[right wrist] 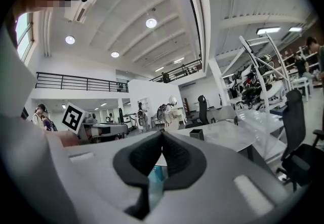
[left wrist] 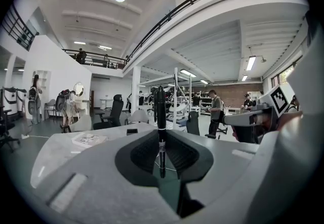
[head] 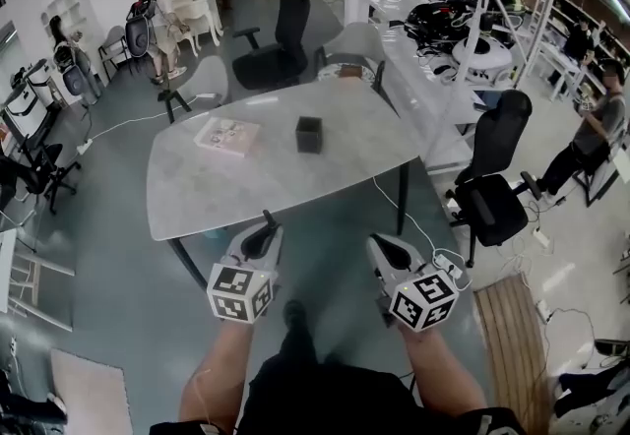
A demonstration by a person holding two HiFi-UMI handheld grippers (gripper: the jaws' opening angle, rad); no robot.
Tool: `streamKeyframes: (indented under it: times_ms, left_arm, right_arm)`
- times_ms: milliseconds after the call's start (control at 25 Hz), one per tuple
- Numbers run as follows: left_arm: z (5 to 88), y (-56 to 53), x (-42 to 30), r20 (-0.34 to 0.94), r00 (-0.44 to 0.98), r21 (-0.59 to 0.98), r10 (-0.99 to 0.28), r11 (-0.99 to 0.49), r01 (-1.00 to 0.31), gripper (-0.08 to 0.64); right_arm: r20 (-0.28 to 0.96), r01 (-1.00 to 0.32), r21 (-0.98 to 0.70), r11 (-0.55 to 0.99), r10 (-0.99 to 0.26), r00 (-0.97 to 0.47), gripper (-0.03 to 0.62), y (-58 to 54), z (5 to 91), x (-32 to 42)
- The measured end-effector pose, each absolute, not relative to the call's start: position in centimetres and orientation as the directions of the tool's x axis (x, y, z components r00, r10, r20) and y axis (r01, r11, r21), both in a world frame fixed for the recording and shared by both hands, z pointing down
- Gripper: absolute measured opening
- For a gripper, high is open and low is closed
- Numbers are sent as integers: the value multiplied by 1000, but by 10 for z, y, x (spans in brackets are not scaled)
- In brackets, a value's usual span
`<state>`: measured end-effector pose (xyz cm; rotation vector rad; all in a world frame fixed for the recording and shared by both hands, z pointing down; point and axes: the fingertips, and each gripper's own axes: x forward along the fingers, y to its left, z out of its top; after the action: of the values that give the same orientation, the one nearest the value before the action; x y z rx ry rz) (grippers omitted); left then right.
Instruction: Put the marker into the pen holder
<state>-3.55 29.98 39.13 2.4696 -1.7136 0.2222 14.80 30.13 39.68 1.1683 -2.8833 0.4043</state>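
Presently, left gripper (left wrist: pixel 161 131) jaws pinch the marker (left wrist: pixel 160 109) upright; right gripper (right wrist: pixel 162 135) jaws meet, empty. Risk: marker pivots, missing pen holder (head: pixel 309 135).

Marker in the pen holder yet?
No, the marker stands clamped in the left gripper, while the pen holder sits away on the table.

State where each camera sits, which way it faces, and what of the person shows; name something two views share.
Head view: on the head, looking steeply down at the table; both forearms, left gripper, right gripper.
Left gripper view: on that gripper, facing along jaws shut on the marker toward the table.
Right gripper view: on that gripper, along shut, empty jaws.
Shared: all three show the pen holder.
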Motion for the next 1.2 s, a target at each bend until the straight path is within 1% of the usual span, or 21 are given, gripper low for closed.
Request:
streamKeyframes:
  times_ms: [360,720,960,1200]
  left_arm:
    - [403,221,-74,185,377,41,-908,-376,-926,48]
    - [406,99,-140,181,407,52,-895,-405,-913,48]
    - [396,49,-186,176,440,44,-881,-439,-897,48]
    - [392,7,-205,168,470,44,-866,-470,-882,48]
  right_arm:
    - [120,-688,-230,689,-681,-722,3,223,397,104]
    - [164,-700,-237,674,-682,-713,3,111,405,29]
    - [170,-718,-231,657,-699,-695,3,61,397,-21]
    - [166,-749,-215,627,-732,-661,3,19,392,-32]
